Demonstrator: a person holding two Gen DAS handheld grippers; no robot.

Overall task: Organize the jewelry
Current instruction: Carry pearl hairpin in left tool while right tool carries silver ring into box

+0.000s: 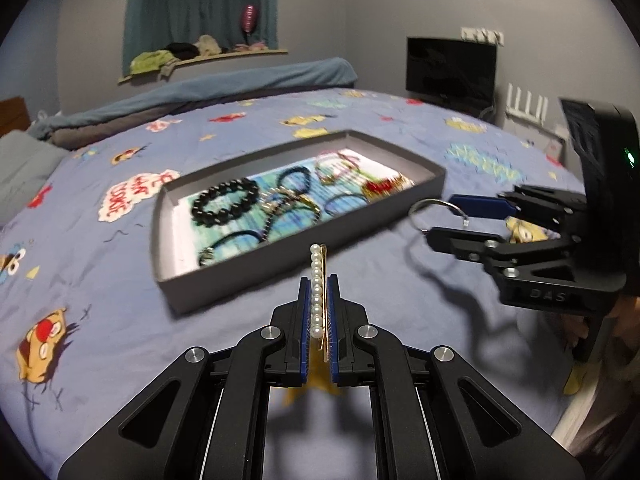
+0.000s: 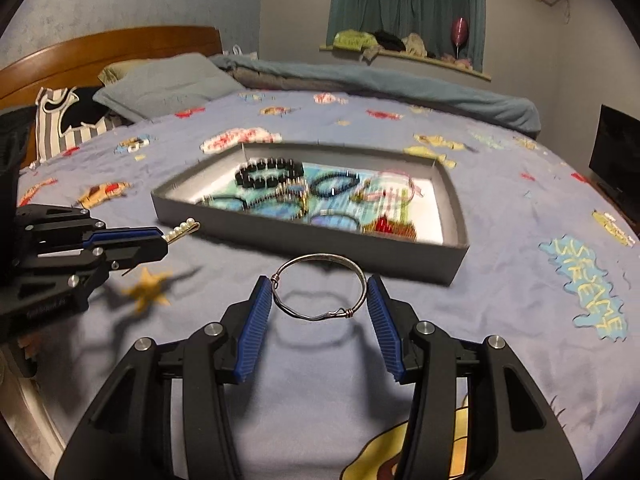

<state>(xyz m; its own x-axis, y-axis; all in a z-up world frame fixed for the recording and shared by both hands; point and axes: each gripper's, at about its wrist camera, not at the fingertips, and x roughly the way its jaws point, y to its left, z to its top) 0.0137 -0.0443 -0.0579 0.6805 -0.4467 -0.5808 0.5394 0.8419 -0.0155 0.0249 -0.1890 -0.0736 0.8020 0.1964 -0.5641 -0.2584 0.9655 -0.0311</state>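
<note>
My left gripper is shut on a pearl hair pin, whose pearl row sticks out past the blue pads toward the grey tray. From the right wrist view the same left gripper shows at the left with the pearl hair pin poking out beside the tray's near corner. My right gripper is shut on a silver wire bangle, its pads pressing both sides of the ring. In the left wrist view the right gripper holds the bangle just right of the tray.
The grey tray lies on a blue cartoon-print bedsheet and holds a black bead bracelet, dark hair ties, a chain and a red piece. Pillows and a wooden headboard stand at the far left; a dark screen stands beyond the bed.
</note>
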